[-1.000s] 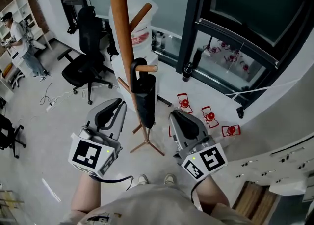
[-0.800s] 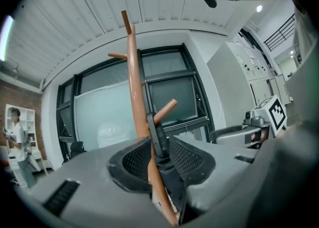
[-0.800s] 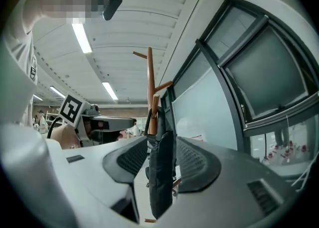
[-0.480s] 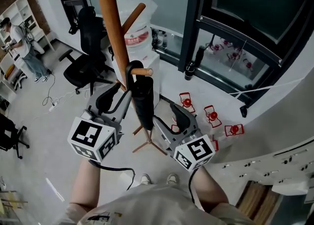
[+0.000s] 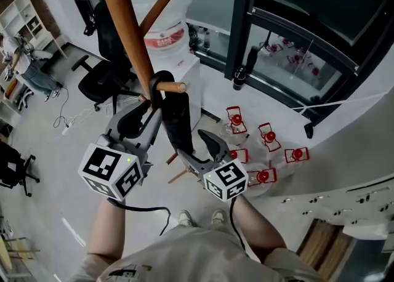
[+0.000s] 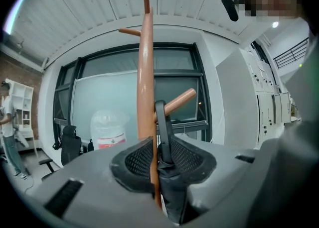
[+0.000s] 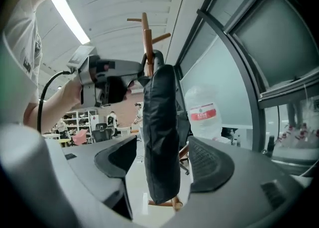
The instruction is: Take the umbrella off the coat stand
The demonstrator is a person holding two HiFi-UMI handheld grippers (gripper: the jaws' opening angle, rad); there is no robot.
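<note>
Hooked by its crook handle over a low peg (image 5: pixel 174 87) of the wooden coat stand (image 5: pixel 126 34): the folded black umbrella (image 5: pixel 178 120), hanging close against the pole. At the pole, level with the peg: left gripper (image 5: pixel 151 111), jaws just swung apart, straddling both pole and handle. In the left gripper view, pole (image 6: pixel 145 82) and handle (image 6: pixel 162 127) crowded into the narrow gap, contact with either pad impossible to judge. Lower down the stand: right gripper (image 5: pixel 192 142), jaws also freshly opened and wide, one on each side of the umbrella's furled canopy (image 7: pixel 162 137) with clear gaps, no grip. Top of the stand cut off by the head view's upper edge. Its foot mostly hidden behind the right gripper, likewise the umbrella's lower end. Behind the stand, a large water jug (image 5: pixel 166 25) with a red label, print too small to read.
</note>
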